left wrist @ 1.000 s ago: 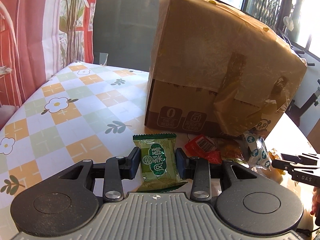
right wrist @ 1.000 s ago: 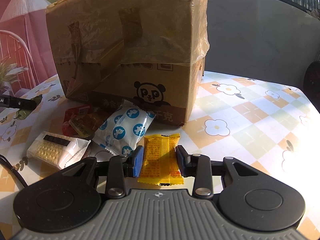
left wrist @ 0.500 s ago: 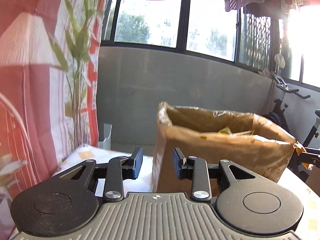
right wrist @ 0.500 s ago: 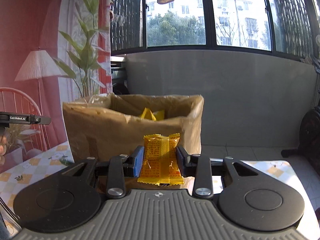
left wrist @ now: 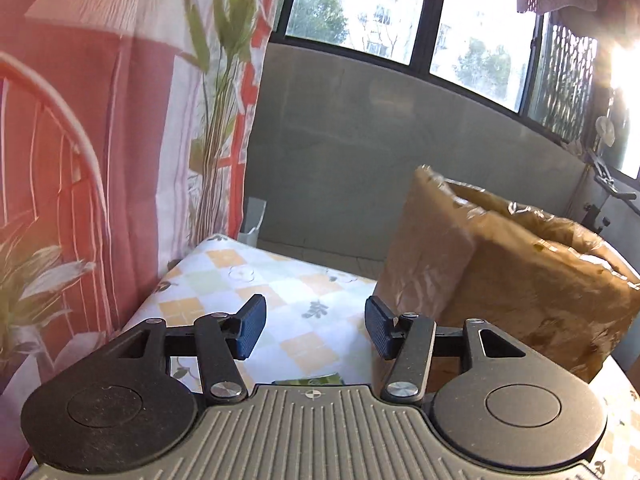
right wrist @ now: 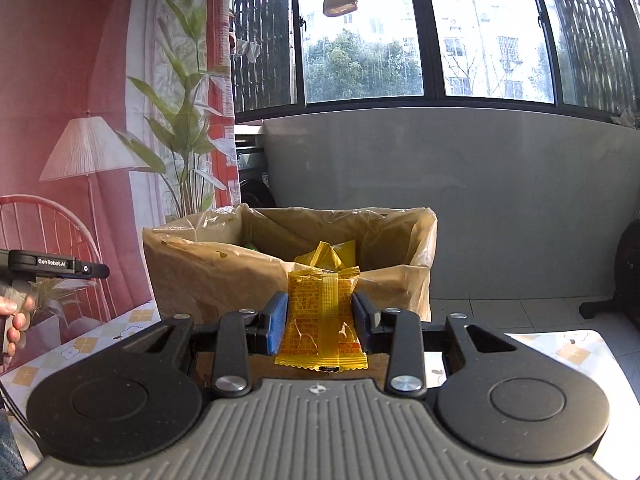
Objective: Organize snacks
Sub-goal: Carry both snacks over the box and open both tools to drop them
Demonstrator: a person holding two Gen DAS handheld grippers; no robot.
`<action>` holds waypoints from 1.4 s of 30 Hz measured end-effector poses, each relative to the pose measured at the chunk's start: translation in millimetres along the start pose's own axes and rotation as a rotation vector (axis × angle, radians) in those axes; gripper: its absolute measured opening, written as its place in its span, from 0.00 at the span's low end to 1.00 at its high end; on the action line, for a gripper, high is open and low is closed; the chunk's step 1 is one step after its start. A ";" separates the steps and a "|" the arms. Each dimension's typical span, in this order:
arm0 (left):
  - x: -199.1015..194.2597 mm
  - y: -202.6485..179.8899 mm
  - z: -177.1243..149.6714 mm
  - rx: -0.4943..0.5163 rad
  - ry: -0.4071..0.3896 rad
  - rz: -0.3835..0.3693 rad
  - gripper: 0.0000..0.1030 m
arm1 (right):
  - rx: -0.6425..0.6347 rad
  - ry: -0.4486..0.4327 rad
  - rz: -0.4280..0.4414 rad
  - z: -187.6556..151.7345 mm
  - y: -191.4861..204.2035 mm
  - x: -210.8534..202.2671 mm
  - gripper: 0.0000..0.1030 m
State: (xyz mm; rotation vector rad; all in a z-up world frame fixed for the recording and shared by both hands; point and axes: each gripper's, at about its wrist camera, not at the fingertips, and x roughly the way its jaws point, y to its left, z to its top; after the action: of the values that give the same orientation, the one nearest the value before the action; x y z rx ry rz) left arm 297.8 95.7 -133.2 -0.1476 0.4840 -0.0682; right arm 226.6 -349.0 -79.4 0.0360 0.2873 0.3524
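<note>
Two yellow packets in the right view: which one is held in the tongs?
The flat yellow packet in front, pinched between the right tongs outside the box. The other, crumpled yellow packet lies loose inside the box.

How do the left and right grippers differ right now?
The right gripper is shut on a yellow snack packet; the left gripper has nothing between its pads and its jaws are opening. The right gripper faces the lined box squarely; the left gripper sees it off to the right. Both have blue pads.
</note>
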 end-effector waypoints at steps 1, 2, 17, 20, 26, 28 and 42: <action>7.5 2.3 -4.7 0.009 0.010 -0.004 0.55 | 0.007 0.004 -0.002 -1.9 -0.2 0.1 0.36; 18.9 4.9 -10.1 0.024 0.029 -0.019 0.55 | 0.015 0.013 -0.006 -4.8 -1.7 -0.8 0.36; 124.7 12.8 -50.1 0.095 0.264 -0.197 0.56 | 0.041 0.113 -0.059 -23.8 -12.5 -6.9 0.36; 112.0 16.8 -55.8 0.059 0.270 -0.210 0.57 | 0.041 0.124 -0.058 -26.4 -13.2 -5.7 0.36; 96.9 3.1 -69.8 0.181 0.288 -0.189 0.63 | 0.067 0.144 -0.039 -32.9 -15.5 3.0 0.36; 98.1 0.6 -69.5 0.183 0.269 -0.145 0.62 | 0.070 0.146 -0.030 -33.0 -13.1 5.4 0.36; 66.7 0.1 -63.3 0.178 0.225 -0.107 0.39 | 0.055 0.117 -0.008 -27.7 -12.3 -3.8 0.36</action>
State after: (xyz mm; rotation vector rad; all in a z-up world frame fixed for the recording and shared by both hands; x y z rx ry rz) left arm 327.1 81.2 -219.1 0.0095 0.6917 -0.2336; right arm 219.4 -362.3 -105.9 0.0685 0.4133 0.3390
